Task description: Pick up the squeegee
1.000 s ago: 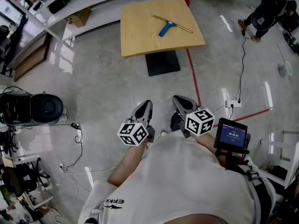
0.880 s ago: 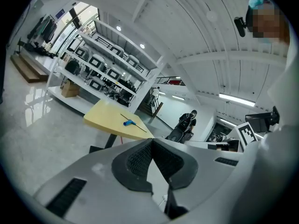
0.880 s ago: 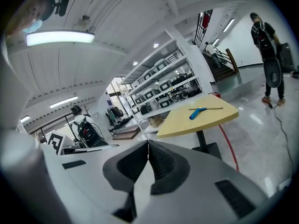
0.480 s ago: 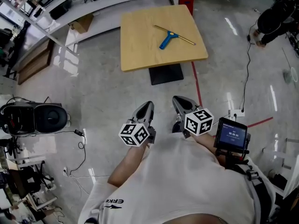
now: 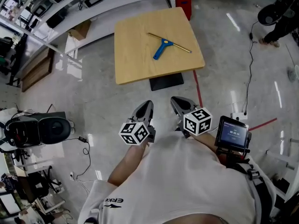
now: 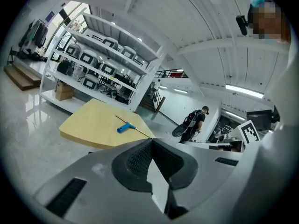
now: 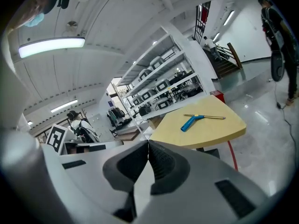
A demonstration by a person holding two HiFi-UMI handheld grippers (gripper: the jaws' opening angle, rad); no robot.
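Blue-handled with a brass-coloured rail, the squeegee (image 5: 164, 46) lies flat on the wooden table (image 5: 135, 64) in the upper middle of the head view. Its handle points toward the lower left and its rail runs across toward the right edge of the top. Nothing else sits on that table.

Both tools are low in the frame, well apart from the squeegee, with a stretch of pale polished floor (image 5: 107, 92) between them and the table's black base (image 5: 167, 81). The left gripper (image 5: 146, 104) has its jaws clenched together with nothing between them. Its own view shows the ribbed pads meeting at the tips, with the table beyond them to the left of centre. The right gripper (image 5: 174, 100) is likewise pressed closed and empty. In its view the squeegee shows right of centre, above the jaw tips.

From where I stand this looks like the approach: the person is not yet at the table and neither tool is anywhere near the squeegee. I'd judge the task barely started. The next move calls for closing the gap to the table, then spreading the jaws of one tool before it comes down. The handle seems the better target, being thicker than the thin rail. It lies flat, so the pads would need to come in low on either side of it.
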